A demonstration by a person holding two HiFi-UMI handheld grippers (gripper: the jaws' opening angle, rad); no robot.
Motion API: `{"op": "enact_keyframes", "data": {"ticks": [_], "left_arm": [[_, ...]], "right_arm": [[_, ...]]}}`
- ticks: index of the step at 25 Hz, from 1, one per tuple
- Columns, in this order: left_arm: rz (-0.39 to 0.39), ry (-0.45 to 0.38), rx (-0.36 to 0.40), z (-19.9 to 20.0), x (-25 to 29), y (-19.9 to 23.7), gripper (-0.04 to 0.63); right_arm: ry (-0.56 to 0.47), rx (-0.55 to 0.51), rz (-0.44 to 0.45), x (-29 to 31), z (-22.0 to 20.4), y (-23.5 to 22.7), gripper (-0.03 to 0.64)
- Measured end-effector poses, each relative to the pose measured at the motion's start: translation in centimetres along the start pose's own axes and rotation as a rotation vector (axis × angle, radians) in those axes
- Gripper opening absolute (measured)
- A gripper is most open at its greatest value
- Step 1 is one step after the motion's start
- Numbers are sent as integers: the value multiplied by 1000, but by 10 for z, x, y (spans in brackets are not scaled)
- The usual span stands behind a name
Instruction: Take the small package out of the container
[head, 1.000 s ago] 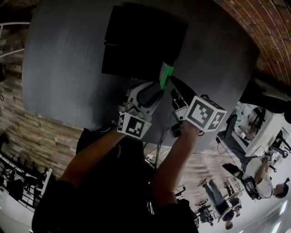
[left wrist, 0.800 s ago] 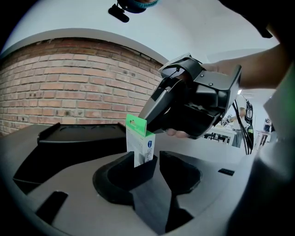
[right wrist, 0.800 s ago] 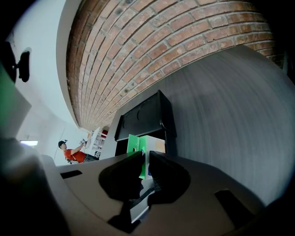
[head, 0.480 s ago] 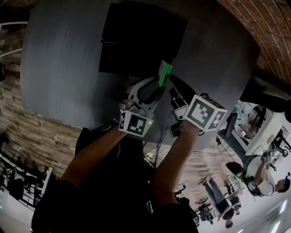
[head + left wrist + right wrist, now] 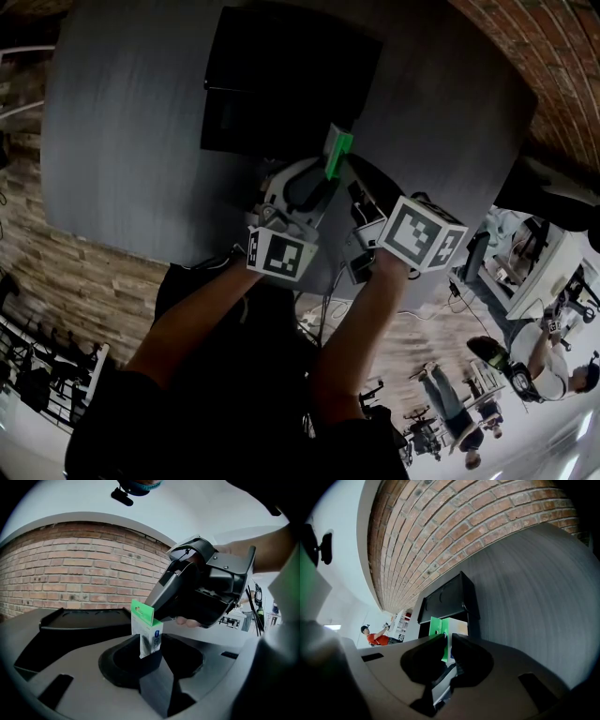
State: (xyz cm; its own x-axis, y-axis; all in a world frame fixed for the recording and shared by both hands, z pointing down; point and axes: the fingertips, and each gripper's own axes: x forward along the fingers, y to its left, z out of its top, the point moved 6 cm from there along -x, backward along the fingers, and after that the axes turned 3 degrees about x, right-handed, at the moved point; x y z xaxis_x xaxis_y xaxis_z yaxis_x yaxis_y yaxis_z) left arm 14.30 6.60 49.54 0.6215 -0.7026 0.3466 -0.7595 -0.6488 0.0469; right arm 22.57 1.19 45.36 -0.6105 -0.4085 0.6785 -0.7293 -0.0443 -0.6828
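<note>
One small package (image 5: 149, 637) stands upright between your two grippers, clear of the container and above the table. It has a bright green hang tab on top, with a pale printed body and a clear window below. Your right gripper (image 5: 448, 641) is clenched on the green top, its dark jaws nearly together around the card. Your left gripper (image 5: 151, 660) has its jaws drawn close about the package's foot. That foot sinks behind their matte black tips, so you cannot tell whether they pinch it. The print on the package is too small to read. Just beyond sits the container (image 5: 281, 84), a boxy black case whose inside is lost in shadow. It rests on the smooth grey table (image 5: 122, 141), whose far edge is cut off, with a rough brick wall (image 5: 70, 573) behind.
</note>
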Motion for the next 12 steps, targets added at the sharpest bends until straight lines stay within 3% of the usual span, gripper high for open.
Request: {"op": "enact_keyframes", "data": {"ticks": [12], "left_arm": [[9, 0, -2, 1, 3, -2, 138]], "right_arm": [[6, 8, 12, 1, 0, 0, 67]]}}
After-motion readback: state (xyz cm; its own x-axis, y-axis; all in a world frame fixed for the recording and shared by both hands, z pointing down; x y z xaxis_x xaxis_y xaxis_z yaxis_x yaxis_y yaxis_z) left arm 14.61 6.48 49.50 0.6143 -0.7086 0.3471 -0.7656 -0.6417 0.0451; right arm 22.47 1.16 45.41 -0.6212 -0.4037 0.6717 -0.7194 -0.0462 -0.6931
